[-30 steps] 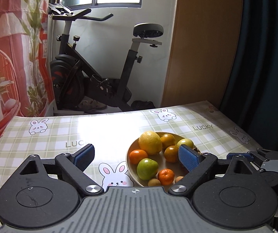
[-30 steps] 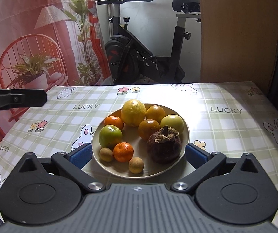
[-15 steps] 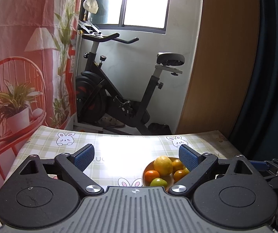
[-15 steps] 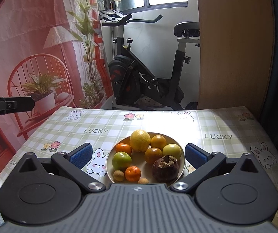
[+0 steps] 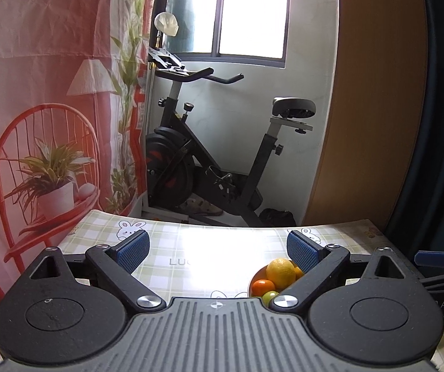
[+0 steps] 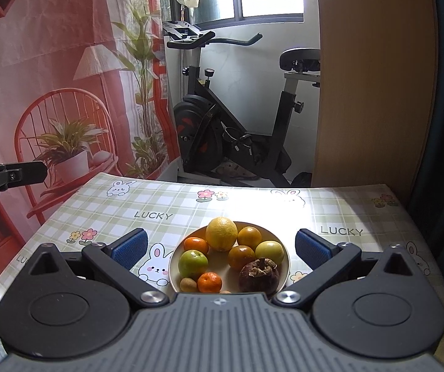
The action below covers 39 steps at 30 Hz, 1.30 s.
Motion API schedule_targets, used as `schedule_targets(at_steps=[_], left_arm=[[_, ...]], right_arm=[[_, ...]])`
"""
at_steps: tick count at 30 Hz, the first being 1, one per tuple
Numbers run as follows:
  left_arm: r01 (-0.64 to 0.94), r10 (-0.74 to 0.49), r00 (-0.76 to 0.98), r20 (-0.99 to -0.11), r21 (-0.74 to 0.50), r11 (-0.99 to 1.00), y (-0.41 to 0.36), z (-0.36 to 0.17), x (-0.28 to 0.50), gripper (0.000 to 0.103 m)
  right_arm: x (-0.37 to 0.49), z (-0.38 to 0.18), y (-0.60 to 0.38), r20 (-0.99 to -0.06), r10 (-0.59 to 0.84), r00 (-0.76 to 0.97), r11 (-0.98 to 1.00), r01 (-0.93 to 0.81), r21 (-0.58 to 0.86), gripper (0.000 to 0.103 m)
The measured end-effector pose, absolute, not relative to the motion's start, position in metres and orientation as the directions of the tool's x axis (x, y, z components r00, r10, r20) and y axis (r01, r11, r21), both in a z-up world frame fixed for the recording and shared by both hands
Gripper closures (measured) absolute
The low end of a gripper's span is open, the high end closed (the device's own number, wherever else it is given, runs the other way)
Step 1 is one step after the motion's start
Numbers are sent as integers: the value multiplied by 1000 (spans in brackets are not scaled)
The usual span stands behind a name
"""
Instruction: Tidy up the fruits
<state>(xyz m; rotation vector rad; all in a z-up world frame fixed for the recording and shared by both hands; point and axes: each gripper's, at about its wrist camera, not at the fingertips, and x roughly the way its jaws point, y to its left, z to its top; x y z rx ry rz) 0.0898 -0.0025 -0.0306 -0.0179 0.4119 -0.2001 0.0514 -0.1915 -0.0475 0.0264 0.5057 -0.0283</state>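
Right wrist view shows the worktop [image 6: 166, 207] with its checked cloth, and on it the plate [image 6: 285, 255] that holds all the fruits, near the front edge. The right claw [image 6: 220, 245] is spread wide and holds nothing, above and in front of the plate. The left claw [image 5: 218, 249] is also spread and empty, and it looks mostly over the plate toward the room.

I judge that the main risk is in the pile itself. The big lemon [image 6: 221, 233] leans among the round oranges, so a push from 1 finger could make the neighbours roll off the plate. The dark mangosteen [image 6: 259, 276] looks soft and could be crushed by a hard squeeze. The small brown fruit [image 6: 188, 284] is easy to miss.

Hidden parts: in the left view the claw body covers most of the plate, only 3 or 4 fruits show. In the right view the front rim of the plate and 1 small fruit there are cut off by the claw body.
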Motion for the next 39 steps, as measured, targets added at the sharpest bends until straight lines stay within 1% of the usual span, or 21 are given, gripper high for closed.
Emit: schedule_targets(at_steps=[10, 27, 39], left_arm=[[195, -196, 899, -392, -42, 980, -3, -30, 84, 6], [208, -210, 883, -420, -52, 977, -2, -34, 85, 6], [209, -216, 855, -472, -69, 976, 1, -40, 87, 6]], right_arm=[[50, -46, -190, -483, -21, 876, 999, 31, 13, 0], [44, -41, -188, -458, -32, 888, 999, 33, -6, 0], [41, -39, -187, -445, -35, 895, 999, 35, -9, 0]])
